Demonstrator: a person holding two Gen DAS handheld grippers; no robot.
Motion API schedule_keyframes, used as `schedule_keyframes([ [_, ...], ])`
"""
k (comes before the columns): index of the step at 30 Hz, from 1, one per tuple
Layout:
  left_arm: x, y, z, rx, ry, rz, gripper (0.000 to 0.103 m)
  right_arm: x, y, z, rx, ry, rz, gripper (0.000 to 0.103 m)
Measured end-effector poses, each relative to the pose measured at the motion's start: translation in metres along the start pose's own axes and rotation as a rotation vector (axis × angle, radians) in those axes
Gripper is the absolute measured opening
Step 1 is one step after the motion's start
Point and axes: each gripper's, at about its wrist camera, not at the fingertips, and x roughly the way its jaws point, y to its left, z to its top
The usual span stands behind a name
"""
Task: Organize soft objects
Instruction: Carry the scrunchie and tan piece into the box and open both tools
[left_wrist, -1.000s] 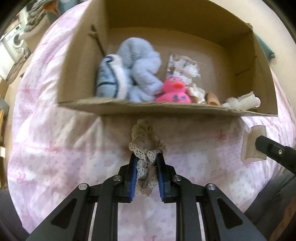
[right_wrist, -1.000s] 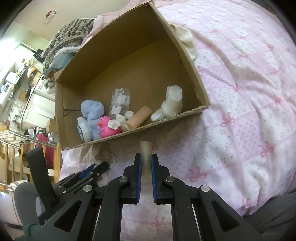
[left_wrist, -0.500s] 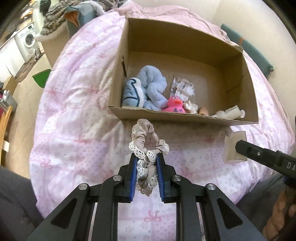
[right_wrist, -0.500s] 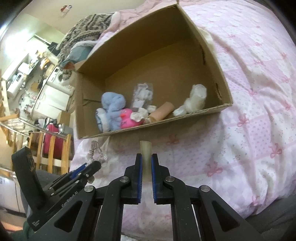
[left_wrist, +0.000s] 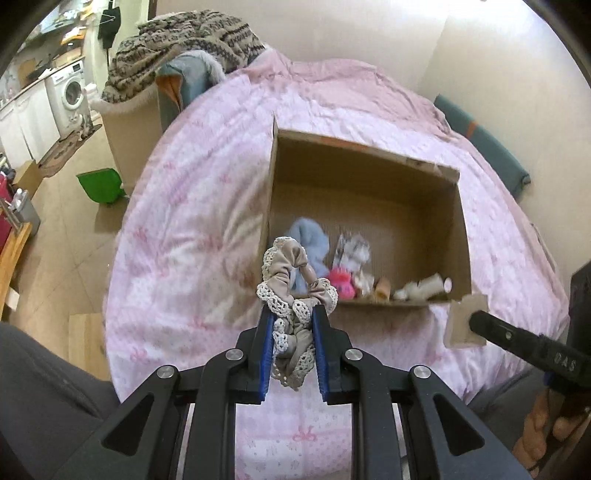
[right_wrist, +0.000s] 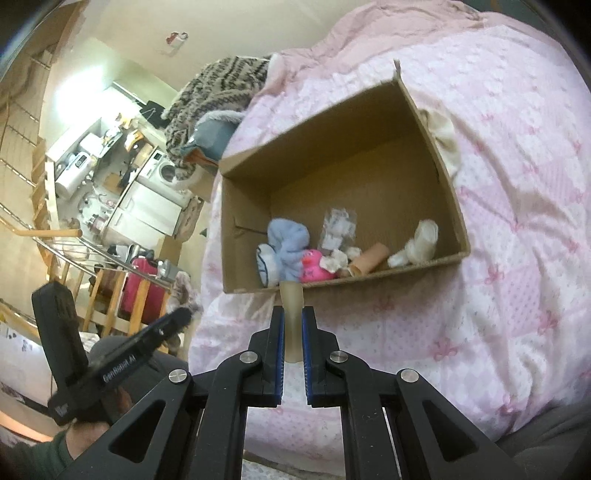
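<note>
Two grippers, one cardboard box, one bed. Left wrist view: left gripper (left_wrist: 293, 343) has its tongs pinching one beige lace-trimmed scrunchie (left_wrist: 295, 291); scrunchie loop sticks up past the fingertips, held in the air in front of the near left corner of the cardboard box (left_wrist: 369, 192); box sits on the pink bedspread (left_wrist: 192, 221), open side up; inside, along the near wall, one light-blue plush (left_wrist: 310, 240), one pink rubber duck (left_wrist: 341, 282), one clear plastic packet (left_wrist: 352, 249), one tan roll (left_wrist: 382, 291), one white fabric piece (left_wrist: 424, 288); right gripper's finger (left_wrist: 517, 338) enters from the right edge, one flat beige pad (left_wrist: 465, 319) on its tip, just off the near right corner of the box. Right wrist view: right gripper (right_wrist: 293, 332) tongs pressed on that same beige pad (right_wrist: 291, 306), seen edge-on, upright, in front of the box's near wall; same five items counted inside the box (right_wrist: 332, 155); left gripper (right_wrist: 122, 354) visible at lower left, its hold not readable here. Versus 0.5 s ago: both cameras sit farther back and higher, box looks smaller, more bedspread and room visible; both grips unchanged; box contents unchanged.
</note>
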Motion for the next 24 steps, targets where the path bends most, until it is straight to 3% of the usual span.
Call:
schedule_keyframes([
  [11, 0.021, -0.018, 0.056, 0.046, -0.046, -0.005, 0.018, -0.002, 0.010, 0.049, -0.057, -0.071, -0.050, 0.010],
  [20, 0.049, -0.038, 0.089, 0.120, -0.065, -0.002, 0.018, 0.023, -0.008, 0.088, -0.038, -0.066, -0.104, 0.010],
  [24, 0.075, -0.044, 0.098, 0.145, -0.025, -0.006, 0.018, 0.039, -0.018, 0.094, -0.022, -0.059, -0.123, 0.010],
])
